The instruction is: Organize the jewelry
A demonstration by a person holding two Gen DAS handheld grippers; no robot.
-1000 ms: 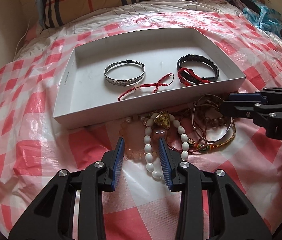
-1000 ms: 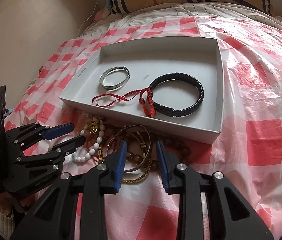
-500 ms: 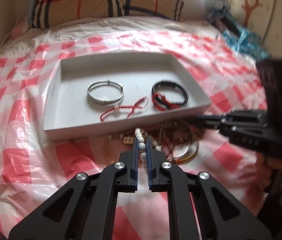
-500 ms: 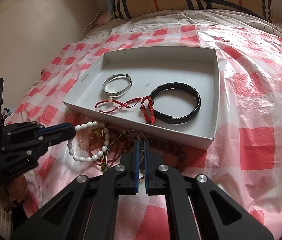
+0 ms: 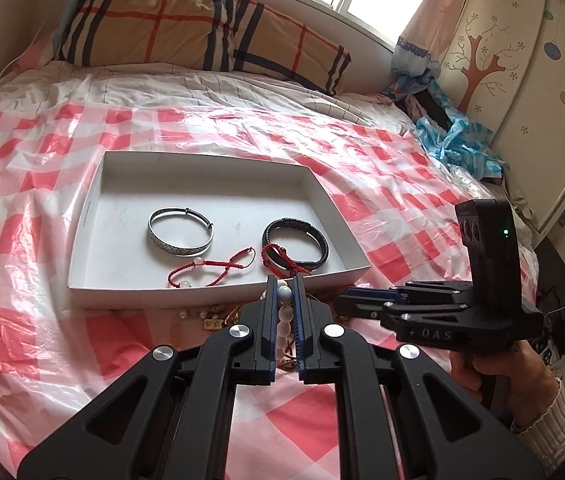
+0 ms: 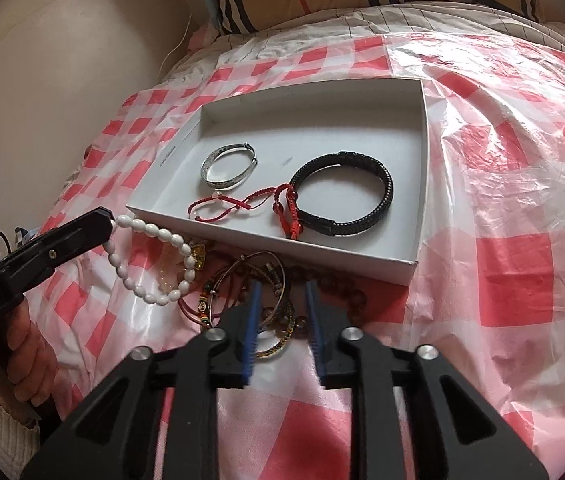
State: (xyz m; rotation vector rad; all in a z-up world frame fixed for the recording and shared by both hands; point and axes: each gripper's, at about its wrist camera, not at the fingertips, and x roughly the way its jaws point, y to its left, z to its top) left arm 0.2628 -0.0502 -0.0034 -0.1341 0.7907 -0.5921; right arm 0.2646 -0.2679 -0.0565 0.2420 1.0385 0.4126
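Moved: left gripper (image 5: 284, 292) is now lifting the white bead bracelet (image 6: 150, 256), clamped tight; right gripper (image 6: 282, 308) is spreading open again.
Where: beads are dangling at left-center of the right view, just outside the tray (image 6: 422, 152).
Done: silver bangle (image 6: 228, 170), black bracelet (image 6: 362, 184), red cords (image 6: 242, 202) are sitting inside.
Left: tangled pile (image 6: 242, 280) is waiting at center.
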